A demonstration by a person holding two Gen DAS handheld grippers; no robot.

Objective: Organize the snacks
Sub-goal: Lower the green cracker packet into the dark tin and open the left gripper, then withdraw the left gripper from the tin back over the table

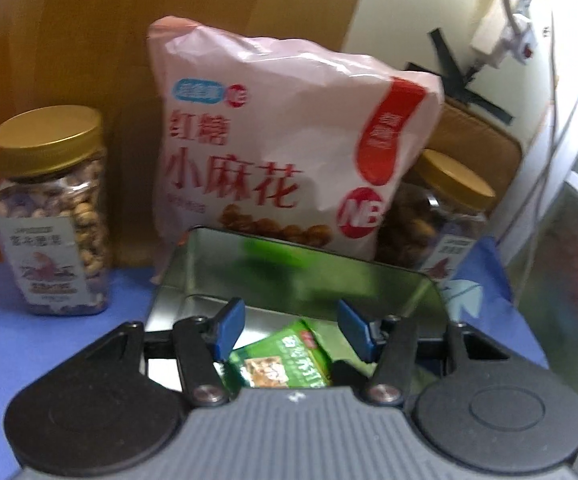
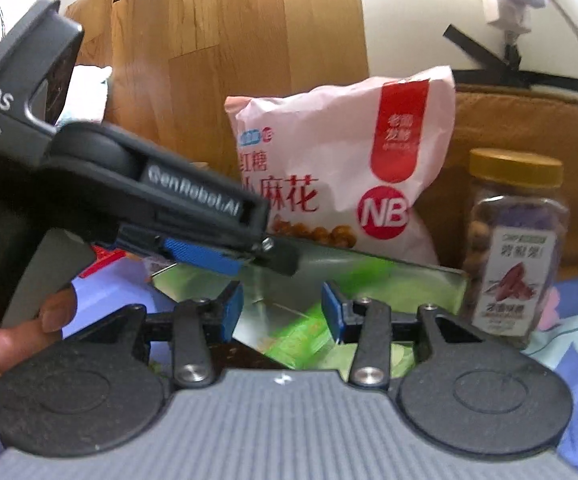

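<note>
An open metal tin [image 1: 193,276] sits on the blue cloth with a green snack packet [image 1: 281,360] inside it. My left gripper [image 1: 291,326] is open, its blue pads apart above the packet, not touching it. In the right wrist view my right gripper [image 2: 283,312] is open over the same tin [image 2: 441,284], with green packets [image 2: 301,336] below the pads. The left gripper's body [image 2: 193,204] reaches in from the left over the tin's edge. A pink snack bag [image 1: 289,148] stands behind the tin and also shows in the right wrist view [image 2: 341,160].
A gold-lidded jar of nuts [image 1: 53,212] stands left of the tin. A second gold-lidded jar [image 2: 517,248] stands to the right, also in the left wrist view [image 1: 441,216]. A wooden panel [image 2: 229,60] and a white wall with cables [image 1: 501,40] lie behind.
</note>
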